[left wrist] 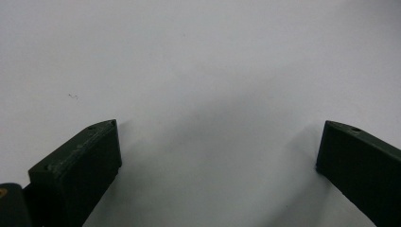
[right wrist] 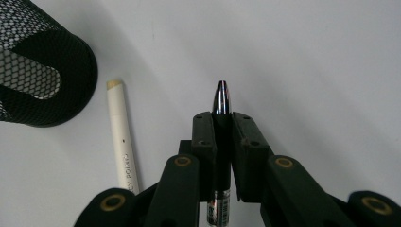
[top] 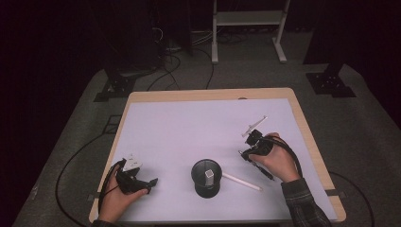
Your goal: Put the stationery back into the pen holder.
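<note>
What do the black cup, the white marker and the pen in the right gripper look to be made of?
Black cup: likely metal wire mesh, matte black; the open netting shows light through it. White marker: probably plastic, smooth matte barrel with printed lettering. Pen: tip looks like polished metal or chromed plastic, given its mirror-like highlights. The right gripper clamps it.

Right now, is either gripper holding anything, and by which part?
The right gripper clamps a pen just behind its tip. The left gripper is open, holding nothing.
</note>
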`<state>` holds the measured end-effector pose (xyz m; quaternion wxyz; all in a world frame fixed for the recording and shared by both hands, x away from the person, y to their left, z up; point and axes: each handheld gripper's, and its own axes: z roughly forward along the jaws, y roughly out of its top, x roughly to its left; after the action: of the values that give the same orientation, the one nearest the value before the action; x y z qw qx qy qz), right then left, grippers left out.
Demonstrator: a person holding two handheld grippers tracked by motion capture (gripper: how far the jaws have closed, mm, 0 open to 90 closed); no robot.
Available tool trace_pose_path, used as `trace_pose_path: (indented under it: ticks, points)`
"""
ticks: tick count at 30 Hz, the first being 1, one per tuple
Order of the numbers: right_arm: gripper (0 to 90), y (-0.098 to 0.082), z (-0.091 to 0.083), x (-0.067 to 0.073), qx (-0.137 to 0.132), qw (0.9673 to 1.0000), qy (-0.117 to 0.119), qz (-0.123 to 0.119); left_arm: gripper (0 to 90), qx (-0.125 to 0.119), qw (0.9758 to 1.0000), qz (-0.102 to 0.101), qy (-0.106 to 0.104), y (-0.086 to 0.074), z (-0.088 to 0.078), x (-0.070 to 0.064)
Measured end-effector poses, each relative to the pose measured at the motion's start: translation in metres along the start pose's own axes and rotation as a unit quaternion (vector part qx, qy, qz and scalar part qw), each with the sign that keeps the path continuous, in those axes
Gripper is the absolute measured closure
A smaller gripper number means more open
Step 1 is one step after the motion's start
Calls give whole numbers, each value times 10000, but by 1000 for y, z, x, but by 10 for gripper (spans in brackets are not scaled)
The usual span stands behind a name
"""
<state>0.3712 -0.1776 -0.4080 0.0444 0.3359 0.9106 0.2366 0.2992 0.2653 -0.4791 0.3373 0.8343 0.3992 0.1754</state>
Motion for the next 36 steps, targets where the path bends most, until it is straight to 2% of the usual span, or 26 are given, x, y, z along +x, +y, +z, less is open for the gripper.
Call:
trace_pose_path:
  ticks: [8,13,20,28,36]
  points:
    - [798,-3,-7,1,-359,9993,113,45,0,-12,10000,-13,-2,0,0,0]
    - [798,-3,-13,4,-647,9977,204,35,0,-10,10000,-14,-2,0,0,0]
    - [798,-2,-18,6,-913,9955,228,73,0,-7,10000,-21,-5,0,0,0]
    - [798,0,-30,13,-1305,9908,353,85,0,-8,10000,-26,-7,0,0,0]
    - [798,2,-39,19,-1736,9835,504,-12,0,11,10000,-18,-11,0,0,0]
